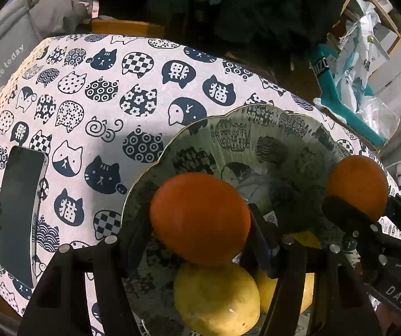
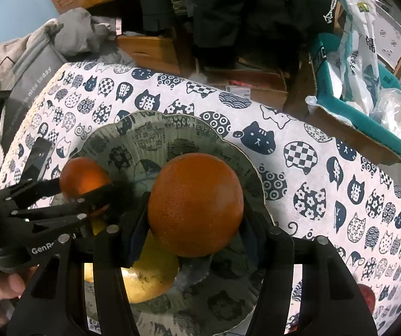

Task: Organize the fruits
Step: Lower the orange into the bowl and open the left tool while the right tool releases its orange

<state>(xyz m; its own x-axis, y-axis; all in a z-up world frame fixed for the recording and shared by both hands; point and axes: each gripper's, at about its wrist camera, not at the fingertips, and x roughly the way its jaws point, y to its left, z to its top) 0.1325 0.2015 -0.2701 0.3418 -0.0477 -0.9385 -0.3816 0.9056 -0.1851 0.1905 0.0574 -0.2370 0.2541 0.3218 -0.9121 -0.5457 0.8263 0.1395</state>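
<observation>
**Both grippers loaded with oranges above the fruit plate**

Left gripper (image 1: 200, 224) is clamped on an orange (image 1: 200, 218), one finger on each flank of the fruit; the orange hangs over the near part of the scalloped plate (image 1: 256, 128), directly above a yellow lemon (image 1: 217, 299); a second yellow fruit (image 1: 306, 240) lies in the plate just behind the right finger, largely hidden by it. Right gripper (image 2: 194, 218) is likewise closed around a second orange (image 2: 194, 204), gripped at both sides and held above the plate (image 2: 150, 128); in the left wrist view this gripper (image 1: 360, 207) enters from the right edge with its orange (image 1: 357, 184) over the plate's right rim; in the right wrist view the left gripper (image 2: 94, 196) enters from the left with its orange (image 2: 84, 179) over the plate's left side. A yellow lemon (image 2: 150, 277) rests in the plate below the right gripper's orange; whether either held orange touches the fruit beneath it cannot be told.

Plate stands on a table covered with a cat-print cloth (image 1: 102, 98); a dark phone (image 1: 18, 212) lies flat on the cloth, well left of the plate; a red fruit (image 2: 367, 296) sits on the cloth at the lower right edge of the right wrist view, apart from the plate; a teal box (image 2: 368, 123) with plastic bags stands beyond the table's far right.
</observation>
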